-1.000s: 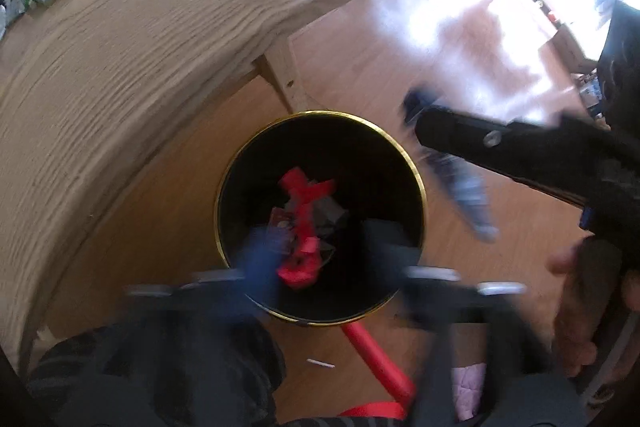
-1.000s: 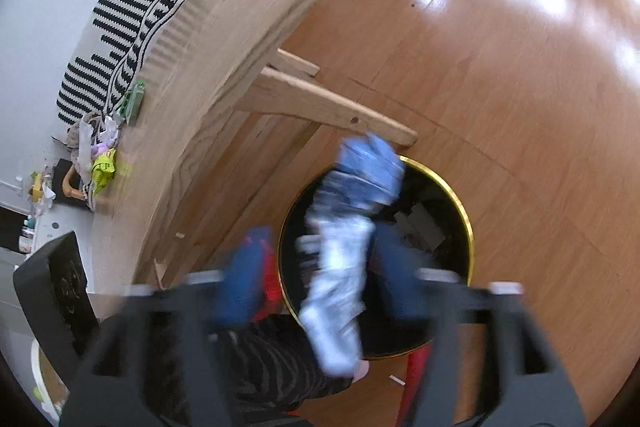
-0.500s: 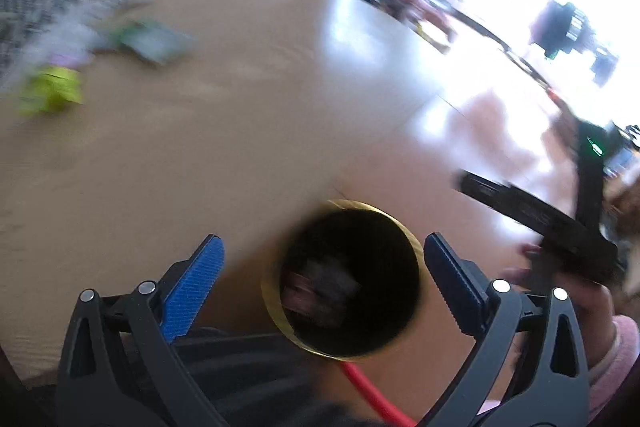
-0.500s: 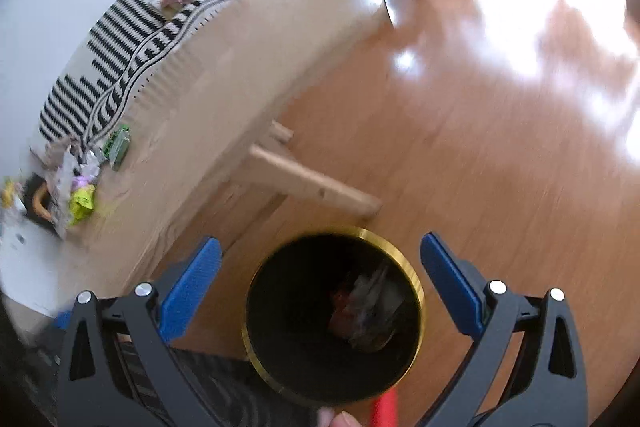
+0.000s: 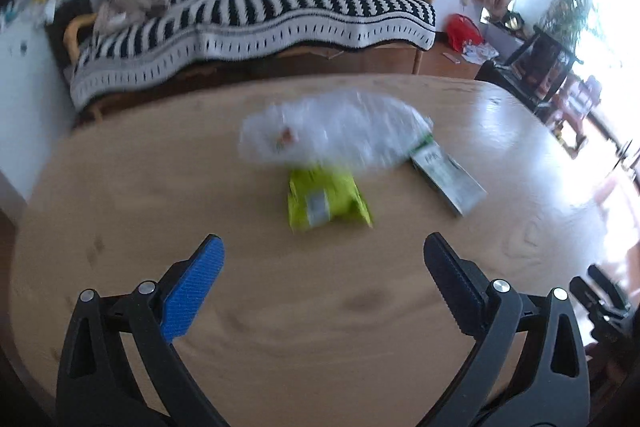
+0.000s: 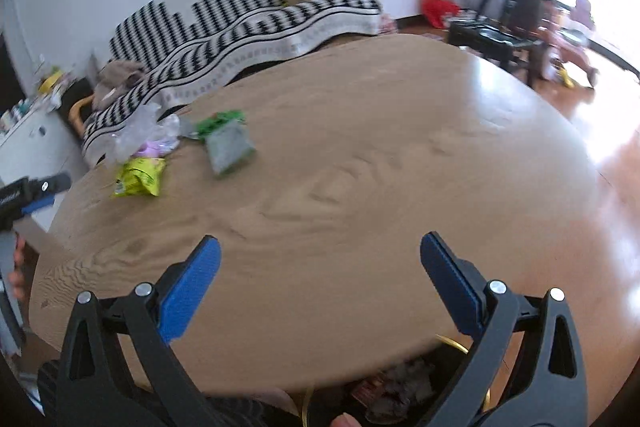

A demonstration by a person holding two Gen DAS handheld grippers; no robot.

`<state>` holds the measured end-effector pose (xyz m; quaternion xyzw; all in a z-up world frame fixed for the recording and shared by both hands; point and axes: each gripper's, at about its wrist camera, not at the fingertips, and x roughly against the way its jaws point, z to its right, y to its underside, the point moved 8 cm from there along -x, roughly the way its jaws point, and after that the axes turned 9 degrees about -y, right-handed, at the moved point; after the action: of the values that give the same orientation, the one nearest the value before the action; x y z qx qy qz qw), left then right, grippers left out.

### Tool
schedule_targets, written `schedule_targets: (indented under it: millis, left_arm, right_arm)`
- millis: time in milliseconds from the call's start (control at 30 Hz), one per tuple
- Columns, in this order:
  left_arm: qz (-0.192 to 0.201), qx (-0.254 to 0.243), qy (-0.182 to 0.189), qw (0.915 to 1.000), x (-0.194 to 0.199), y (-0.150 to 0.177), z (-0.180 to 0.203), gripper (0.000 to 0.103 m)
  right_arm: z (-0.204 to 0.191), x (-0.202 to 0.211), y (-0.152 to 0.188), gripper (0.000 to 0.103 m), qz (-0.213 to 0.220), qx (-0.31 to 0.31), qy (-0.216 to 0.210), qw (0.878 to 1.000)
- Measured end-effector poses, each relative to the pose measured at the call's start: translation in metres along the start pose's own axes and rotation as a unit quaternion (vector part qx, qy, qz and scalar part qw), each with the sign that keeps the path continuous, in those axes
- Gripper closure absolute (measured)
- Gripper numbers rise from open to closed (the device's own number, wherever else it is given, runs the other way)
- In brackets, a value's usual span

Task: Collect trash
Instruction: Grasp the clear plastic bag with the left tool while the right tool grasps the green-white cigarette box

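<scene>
A yellow-green snack packet [image 5: 326, 201] lies on the wooden table [image 5: 280, 307] ahead of my open, empty left gripper [image 5: 322, 275]. Behind it sit a crumpled clear plastic bag [image 5: 336, 135] and a green-and-silver wrapper [image 5: 446, 177]. In the right wrist view the same packet [image 6: 140, 179], plastic bag [image 6: 144, 135] and wrapper [image 6: 230, 145] lie far left on the table [image 6: 360, 187]. My right gripper [image 6: 320, 275] is open and empty over the near edge. The black bin with a gold rim [image 6: 452, 341] shows below that edge, with trash inside.
A bench with a black-and-white striped blanket [image 5: 248, 11] stands behind the table. A red bag [image 5: 462, 31] and dark furniture [image 5: 536, 63] are at the right. The left gripper [image 6: 28, 193] shows at the left edge of the right wrist view.
Both grippers have swung up from over the bin to face the tabletop. The blue-and-silver wrapper that the right gripper held went into the bin, and its jaws opened.
</scene>
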<state>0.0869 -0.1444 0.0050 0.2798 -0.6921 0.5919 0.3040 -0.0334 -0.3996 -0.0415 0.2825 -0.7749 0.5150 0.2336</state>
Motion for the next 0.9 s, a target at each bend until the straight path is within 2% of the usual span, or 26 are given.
schedule_targets:
  millis: [67, 200, 333, 400, 633, 700, 733, 767, 833, 900]
  left_arm:
    - [0.001, -0.025, -0.012, 0.9996, -0.013, -0.017, 0.003, 0.006]
    - [-0.009, -0.061, -0.007, 0.9981, -0.037, -0.032, 0.006, 0.006]
    - [-0.024, -0.093, -0.007, 0.9953, -0.059, -0.036, 0.018, 0.006]
    - [-0.031, -0.107, 0.000, 0.9938, -0.073, -0.040, 0.029, 0.006]
    - [-0.030, -0.140, -0.012, 0.9896, -0.106, -0.057, 0.041, 0.006]
    - [-0.027, -0.132, 0.006, 0.9909, -0.112, -0.061, 0.039, 0.035]
    - [-0.033, -0.125, 0.011, 0.9916, -0.116, -0.062, 0.036, 0.060]
    - [-0.040, -0.110, 0.022, 0.9929, -0.119, -0.063, 0.032, 0.070]
    - [-0.039, -0.092, 0.033, 0.9944, -0.120, -0.065, 0.025, 0.079]
    - [-0.037, -0.080, 0.034, 0.9955, -0.118, -0.066, 0.018, 0.082]
  right_arm:
    - [-0.012, -0.020, -0.014, 0.006, -0.012, 0.017, -0.004, 1.000]
    - [-0.033, -0.064, -0.036, 0.006, -0.047, 0.069, -0.007, 0.996]
    - [-0.058, -0.111, -0.041, 0.006, -0.108, 0.126, -0.041, 0.985]
    - [-0.065, -0.132, -0.044, 0.006, -0.124, 0.151, -0.040, 0.980]
    - [-0.071, -0.192, -0.058, 0.006, -0.170, 0.163, -0.030, 0.971]
    - [-0.072, -0.199, -0.059, 0.007, -0.172, 0.166, -0.027, 0.971]
    - [-0.073, -0.200, -0.059, 0.012, -0.168, 0.175, -0.023, 0.970]
    - [-0.073, -0.199, -0.061, 0.027, -0.157, 0.190, -0.009, 0.969]
    - [-0.071, -0.195, -0.063, 0.047, -0.143, 0.183, -0.013, 0.973]
    - [-0.069, -0.193, -0.062, 0.047, -0.134, 0.180, -0.018, 0.974]
